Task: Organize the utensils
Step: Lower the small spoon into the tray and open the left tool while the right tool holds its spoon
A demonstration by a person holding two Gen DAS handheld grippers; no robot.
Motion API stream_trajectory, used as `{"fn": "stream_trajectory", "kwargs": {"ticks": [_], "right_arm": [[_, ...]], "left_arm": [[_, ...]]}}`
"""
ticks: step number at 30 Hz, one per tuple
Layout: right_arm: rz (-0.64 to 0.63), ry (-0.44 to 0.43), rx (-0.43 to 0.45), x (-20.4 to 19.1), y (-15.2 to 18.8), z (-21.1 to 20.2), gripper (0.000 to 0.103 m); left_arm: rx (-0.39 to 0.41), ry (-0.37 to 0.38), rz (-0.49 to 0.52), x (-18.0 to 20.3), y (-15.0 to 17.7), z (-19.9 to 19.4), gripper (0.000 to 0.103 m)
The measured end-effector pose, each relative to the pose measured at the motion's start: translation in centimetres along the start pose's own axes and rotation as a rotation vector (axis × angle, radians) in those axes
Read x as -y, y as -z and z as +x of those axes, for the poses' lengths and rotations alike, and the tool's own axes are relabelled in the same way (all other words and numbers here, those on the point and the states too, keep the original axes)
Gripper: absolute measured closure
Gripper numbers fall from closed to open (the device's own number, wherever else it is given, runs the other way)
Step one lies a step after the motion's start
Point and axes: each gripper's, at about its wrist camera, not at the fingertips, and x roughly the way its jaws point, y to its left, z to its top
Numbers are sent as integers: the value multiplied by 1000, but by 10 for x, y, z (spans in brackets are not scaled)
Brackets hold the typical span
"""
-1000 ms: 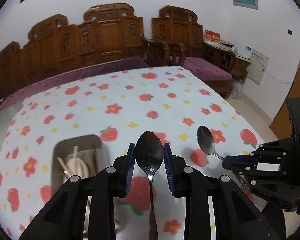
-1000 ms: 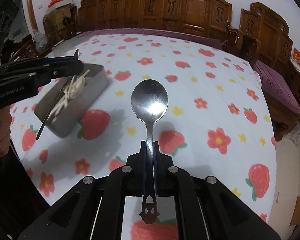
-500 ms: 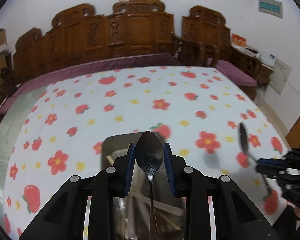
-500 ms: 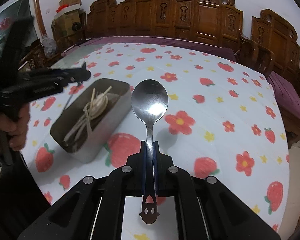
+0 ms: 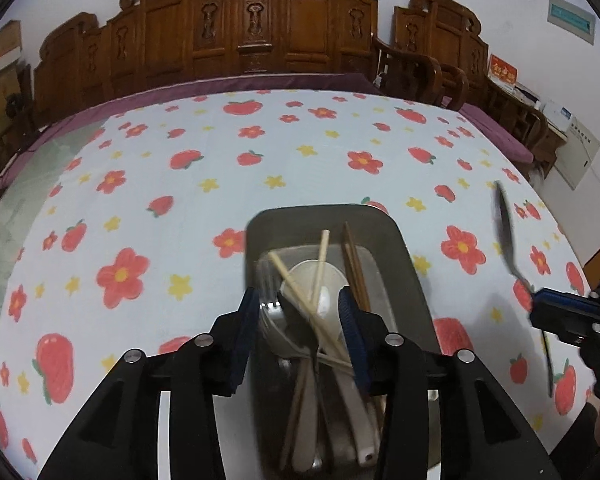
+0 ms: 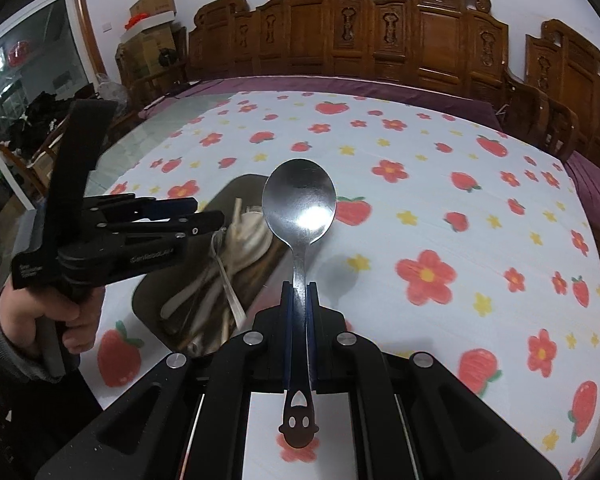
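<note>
The left gripper hangs over the metal tray, its blue-padded fingers spreading. Between them, a steel spoon appears blurred above the utensils already in the tray; the pads do not press on it. Whether it touches the pile cannot be told.

The tray sits on the tabletop, which wears a white cloth printed with strawberries and flowers. In it lie pale chopsticks, dark chopsticks, a white ceramic spoon and a fork, crossing one another.

The right gripper has its fingers pressed together on the handle of a second steel spoon. That spoon stands with its bowl at 12 o'clock from the fingers, above the tray's far right edge, and its smiley-face handle end pokes out at 6 o'clock behind them. In the left wrist view this spoon appears edge-on at about 3 o'clock from the tray, clear of the cloth.

In the right wrist view, a hand in a grey sleeve holds the left gripper's grip at 9 o'clock, with the fingers reaching over the tray's near end.
</note>
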Motion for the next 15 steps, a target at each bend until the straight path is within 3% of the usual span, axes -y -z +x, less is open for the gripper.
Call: {"fn": "stream_trajectory", "kwargs": {"ticks": [15], "right_arm": [[22, -28, -20, -54, -24, 52, 95]], "left_arm": [[71, -46, -7, -51, 6, -60, 61]]}}
